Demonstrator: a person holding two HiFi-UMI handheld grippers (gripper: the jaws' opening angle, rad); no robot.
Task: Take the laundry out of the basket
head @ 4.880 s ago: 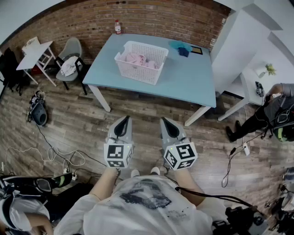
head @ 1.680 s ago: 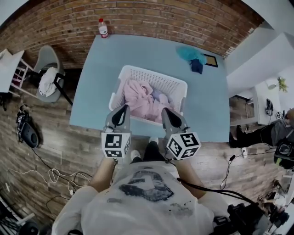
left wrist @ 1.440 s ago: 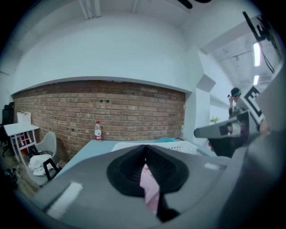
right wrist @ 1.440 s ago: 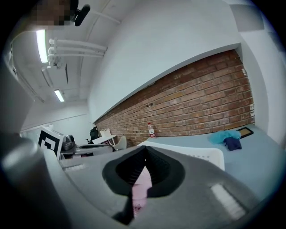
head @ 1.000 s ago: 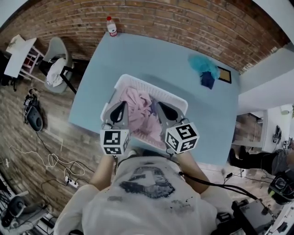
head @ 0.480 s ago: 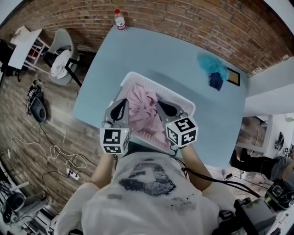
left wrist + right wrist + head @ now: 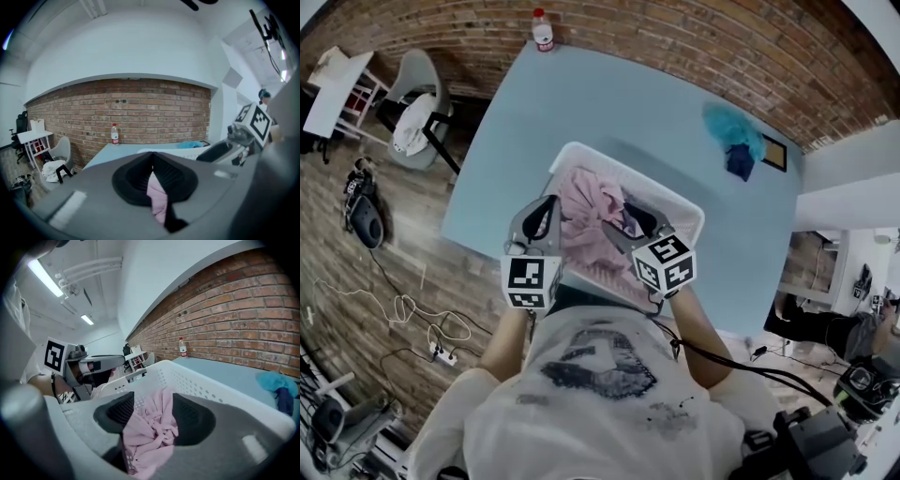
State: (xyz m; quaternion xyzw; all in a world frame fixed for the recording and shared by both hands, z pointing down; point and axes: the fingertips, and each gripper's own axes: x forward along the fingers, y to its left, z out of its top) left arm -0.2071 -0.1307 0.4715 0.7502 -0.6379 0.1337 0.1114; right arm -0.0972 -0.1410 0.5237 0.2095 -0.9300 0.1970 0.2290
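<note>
2 grippers are working over the basket (image 7: 695, 212) on the table (image 7: 581, 103). The right gripper (image 7: 152, 401) is opening, its jaws straddling the pink laundry (image 7: 586, 202) inside, apparently readying a grasp. The left gripper (image 7: 547, 204), clenched tip to tip, is hovering at the near rim, likely leaving room.

Crumpled pink laundry (image 7: 586, 211) heaped in white perforated plastic basket (image 7: 630, 169), basket upright, open-topped

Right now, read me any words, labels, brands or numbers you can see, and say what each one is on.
No text is readable here.
Bottle label: too small to read.
Shirt print: a blurred graphic, no legible words.
Left marker cube and right marker cube: square patterns, no words.
</note>
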